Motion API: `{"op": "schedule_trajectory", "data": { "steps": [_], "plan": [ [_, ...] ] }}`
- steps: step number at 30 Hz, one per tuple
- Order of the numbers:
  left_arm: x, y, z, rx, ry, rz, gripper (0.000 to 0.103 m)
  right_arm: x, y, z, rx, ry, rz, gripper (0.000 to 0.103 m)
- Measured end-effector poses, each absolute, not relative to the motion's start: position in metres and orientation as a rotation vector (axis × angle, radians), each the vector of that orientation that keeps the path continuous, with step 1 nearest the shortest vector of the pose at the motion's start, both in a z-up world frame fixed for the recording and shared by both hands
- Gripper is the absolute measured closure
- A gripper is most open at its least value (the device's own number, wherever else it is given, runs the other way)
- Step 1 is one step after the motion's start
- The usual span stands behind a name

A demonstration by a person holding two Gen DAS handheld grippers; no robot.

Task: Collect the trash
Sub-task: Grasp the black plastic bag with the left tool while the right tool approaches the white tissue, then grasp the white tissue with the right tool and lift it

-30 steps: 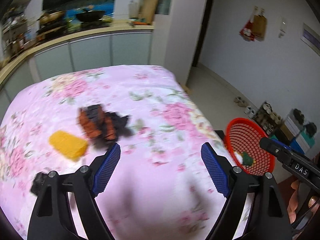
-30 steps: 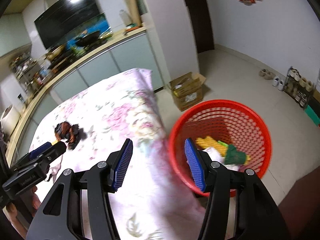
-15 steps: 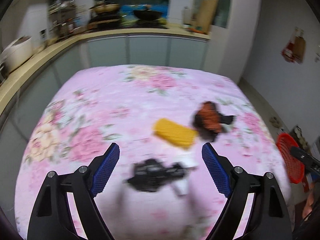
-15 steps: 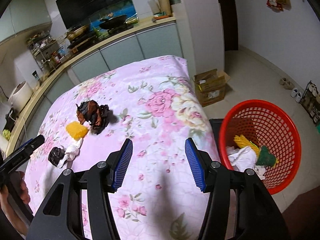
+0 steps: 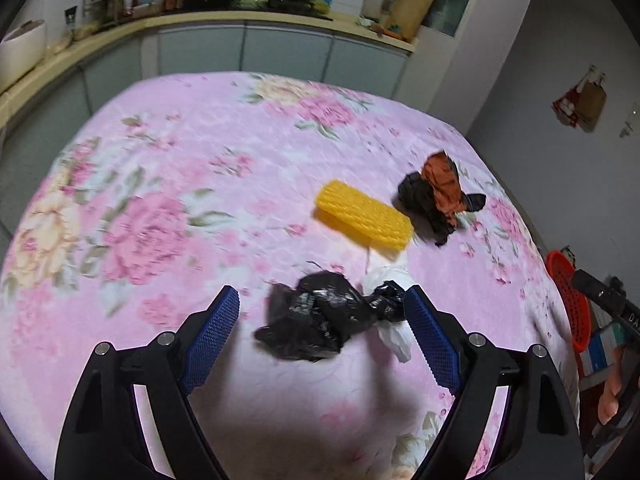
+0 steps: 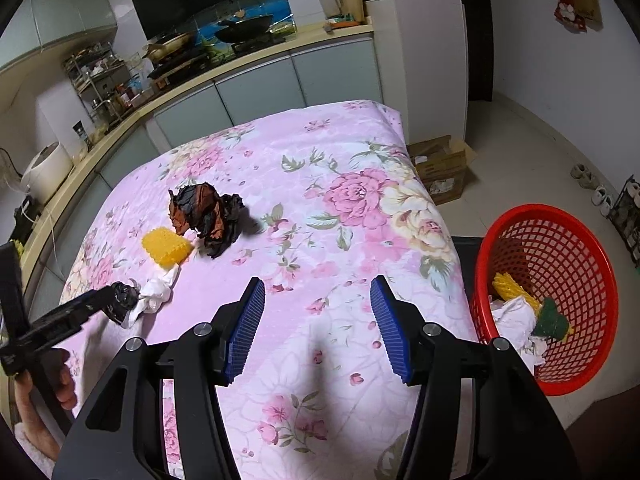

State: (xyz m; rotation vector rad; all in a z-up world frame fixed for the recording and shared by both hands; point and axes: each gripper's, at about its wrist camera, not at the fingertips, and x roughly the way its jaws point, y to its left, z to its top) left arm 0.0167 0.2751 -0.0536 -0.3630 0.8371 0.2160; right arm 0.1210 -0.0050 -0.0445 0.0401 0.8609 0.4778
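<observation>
The left gripper [image 5: 320,320] has swung across the pink floral bedspread [image 5: 160,184] from the red mesh basket [image 6: 560,280] side, and the crumpled black plastic bag [image 5: 316,320] with its white tissue wad [image 5: 394,334] now lies between its wide-spread blue pads, untouched. The right gripper [image 6: 318,324] hovers half-open and empty over the cloth beside the basket, well apart from the yellow ridged sponge [image 6: 166,249] and the orange-and-black wrapper [image 6: 204,214].

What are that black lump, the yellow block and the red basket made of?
The black lump looks like thin crumpled plastic film: glossy, creased, with bright glints. The yellow block seems to be moulded foam or soft plastic, matte with ribbed rows; which one I cannot tell. The red basket looks like rigid moulded plastic, smooth, with an open lattice wall.
</observation>
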Motion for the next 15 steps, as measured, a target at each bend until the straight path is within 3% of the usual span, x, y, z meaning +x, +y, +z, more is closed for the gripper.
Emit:
{"op": "schedule_trajectory", "data": {
  "steps": [4, 13, 15],
  "plan": [
    [0.024, 0.276, -0.067, -0.371, 0.838, 0.204, 0.022, 0.123, -0.004, -0.047, 0.037, 0.868, 0.468, 0.049],
    [0.018, 0.285, -0.074, -0.386, 0.835, 0.191, 0.067, 0.125, 0.012, -0.052, 0.016, 0.882, 0.483, 0.049],
    [0.013, 0.29, -0.073, -0.41, 0.828, 0.2, 0.068, 0.123, 0.018, -0.052, 0.007, 0.881, 0.492, 0.049]
  ]
}}
